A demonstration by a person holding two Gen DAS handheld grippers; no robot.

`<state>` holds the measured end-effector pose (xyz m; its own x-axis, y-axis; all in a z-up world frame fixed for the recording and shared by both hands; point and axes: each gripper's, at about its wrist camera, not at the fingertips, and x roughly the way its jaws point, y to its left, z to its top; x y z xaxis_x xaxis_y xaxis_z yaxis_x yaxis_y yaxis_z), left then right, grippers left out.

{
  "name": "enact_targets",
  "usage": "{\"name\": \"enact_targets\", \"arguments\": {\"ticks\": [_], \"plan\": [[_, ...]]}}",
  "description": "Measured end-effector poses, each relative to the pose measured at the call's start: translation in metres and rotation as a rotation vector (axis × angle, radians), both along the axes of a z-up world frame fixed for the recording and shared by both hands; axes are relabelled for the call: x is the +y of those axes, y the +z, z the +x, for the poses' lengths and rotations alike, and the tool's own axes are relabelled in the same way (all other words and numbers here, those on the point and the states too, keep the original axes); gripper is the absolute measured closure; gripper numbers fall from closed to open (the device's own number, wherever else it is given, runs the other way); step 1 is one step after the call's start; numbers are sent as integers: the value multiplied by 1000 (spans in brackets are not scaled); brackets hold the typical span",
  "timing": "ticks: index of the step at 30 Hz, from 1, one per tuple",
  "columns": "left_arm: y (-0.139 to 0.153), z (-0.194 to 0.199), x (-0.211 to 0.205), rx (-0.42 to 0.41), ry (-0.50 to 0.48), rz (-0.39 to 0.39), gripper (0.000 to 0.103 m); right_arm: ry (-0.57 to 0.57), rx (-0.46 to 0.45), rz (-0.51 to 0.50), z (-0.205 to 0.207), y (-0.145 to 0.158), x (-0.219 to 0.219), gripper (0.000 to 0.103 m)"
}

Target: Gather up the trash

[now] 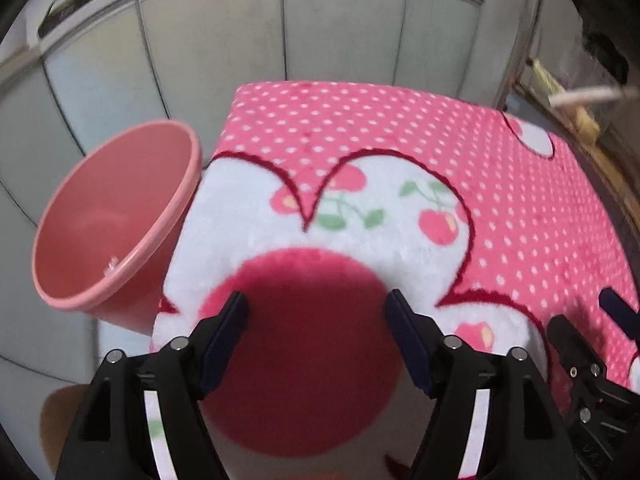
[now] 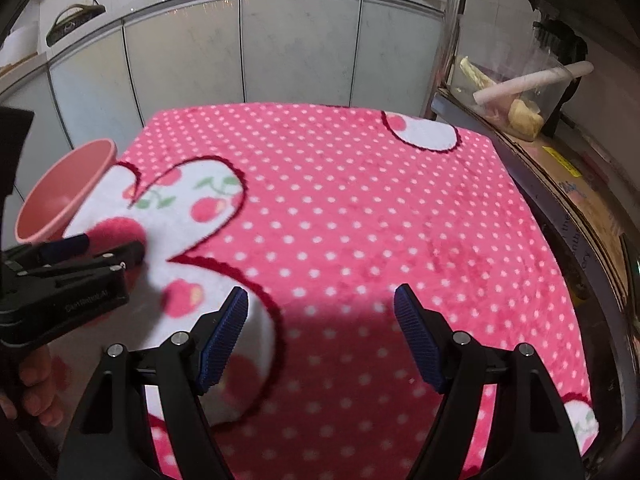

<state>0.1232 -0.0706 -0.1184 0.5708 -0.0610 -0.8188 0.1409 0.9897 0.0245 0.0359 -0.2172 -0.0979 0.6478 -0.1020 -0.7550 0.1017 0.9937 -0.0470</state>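
Note:
A pink plastic bin (image 1: 112, 224) stands tilted against the left edge of a table under a pink polka-dot cherry cloth (image 1: 400, 140); its inside looks bare apart from a small speck near the rim. In the right wrist view the bin (image 2: 64, 196) shows at far left. My left gripper (image 1: 316, 300) hangs open over the cloth's red round patch, nothing between its blue pads. My right gripper (image 2: 320, 296) is open above the dotted cloth (image 2: 360, 220), also holding nothing. The left gripper (image 2: 100, 246) shows at the left of the right wrist view, a hand below it. No trash item is visible on the cloth.
Grey cabinet doors (image 2: 300, 52) run behind the table under a counter with pans and a kettle. To the right, a shelf (image 2: 568, 176) carries a clear container (image 2: 512, 88) with a white roll and food. The right gripper's fingers (image 1: 576, 340) show at the left wrist view's right edge.

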Motion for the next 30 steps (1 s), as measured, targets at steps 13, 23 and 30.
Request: {"name": "enact_targets", "arguments": {"ticks": [13, 23, 30], "plan": [[-8, 12, -17, 59, 14, 13, 4, -8, 77, 79, 7, -15, -19, 27], [-11, 6, -16, 59, 14, 16, 4, -10, 76, 85, 10, -15, -22, 26], [-10, 6, -16, 60, 14, 16, 4, -10, 73, 101, 10, -15, -23, 26]]}}
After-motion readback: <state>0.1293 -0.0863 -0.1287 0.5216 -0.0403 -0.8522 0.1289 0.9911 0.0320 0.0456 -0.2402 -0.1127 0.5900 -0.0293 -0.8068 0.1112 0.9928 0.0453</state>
